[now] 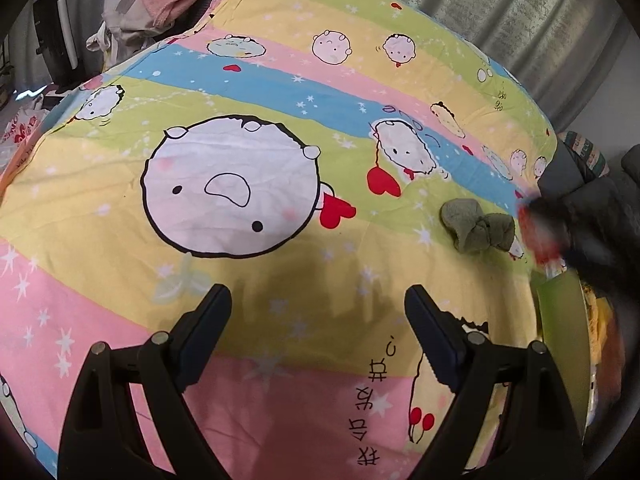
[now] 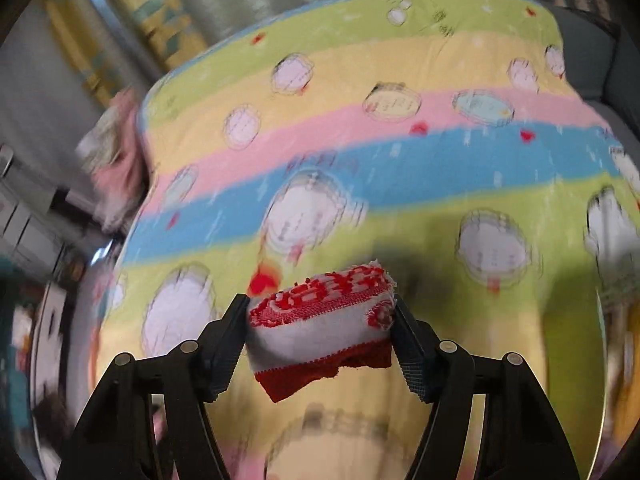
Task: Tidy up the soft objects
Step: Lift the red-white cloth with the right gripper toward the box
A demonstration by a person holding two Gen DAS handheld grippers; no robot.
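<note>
A rolled red and white sock bundle (image 2: pixel 322 328) sits between the pads of my right gripper (image 2: pixel 320 340), which is shut on it above the cartoon-print bedspread (image 2: pixel 360 152). The right wrist view is smeared by motion. In the left wrist view that same gripper shows as a dark blur (image 1: pixel 576 232) at the right edge with the red and white bundle (image 1: pixel 538 236) at its tip. Just left of it a grey-green knotted sock bundle (image 1: pixel 478 228) lies on the bedspread (image 1: pixel 240 280). My left gripper (image 1: pixel 318 320) hangs open over the bedspread with nothing between its fingers.
A heap of pink and grey clothes (image 1: pixel 160 0) lies past the bed's far left corner. A green-rimmed container (image 1: pixel 560 308) stands at the bed's right edge. Grey curtains (image 1: pixel 520 4) hang behind the bed, and a dark padded thing (image 1: pixel 576 176) sits at the right.
</note>
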